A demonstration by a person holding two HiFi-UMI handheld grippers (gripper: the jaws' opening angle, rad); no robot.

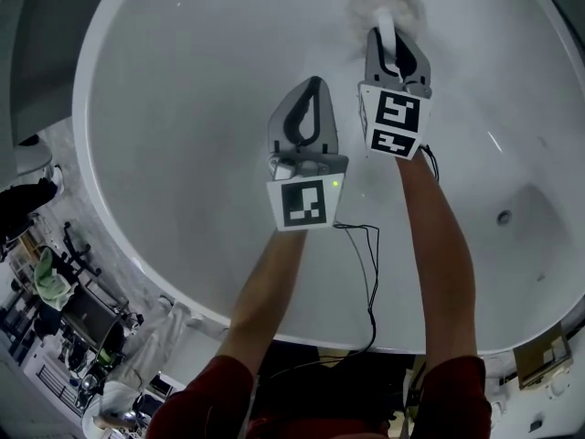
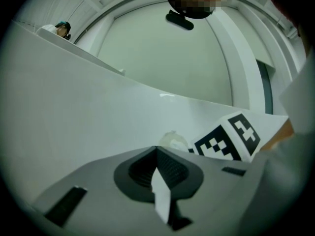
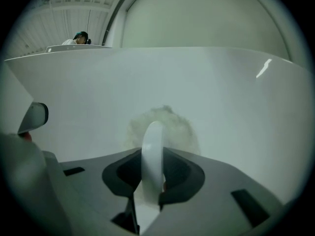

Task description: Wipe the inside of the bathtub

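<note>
The white bathtub fills the head view. My right gripper reaches toward the far wall, shut on the white handle of a round fluffy white scrubbing pad. In the right gripper view the handle stands upright between the jaws and the pad lies flat against the tub wall. My left gripper hovers over the tub's middle, to the left of the right one and nearer me, shut with nothing held. From the left gripper view the pad and the right gripper's marker cube show ahead.
A round metal fitting sits in the tub wall at the right. A black cable hangs from my left gripper over the near rim. Cluttered floor with equipment lies at lower left, a cardboard box at lower right. A person stands beyond the far rim.
</note>
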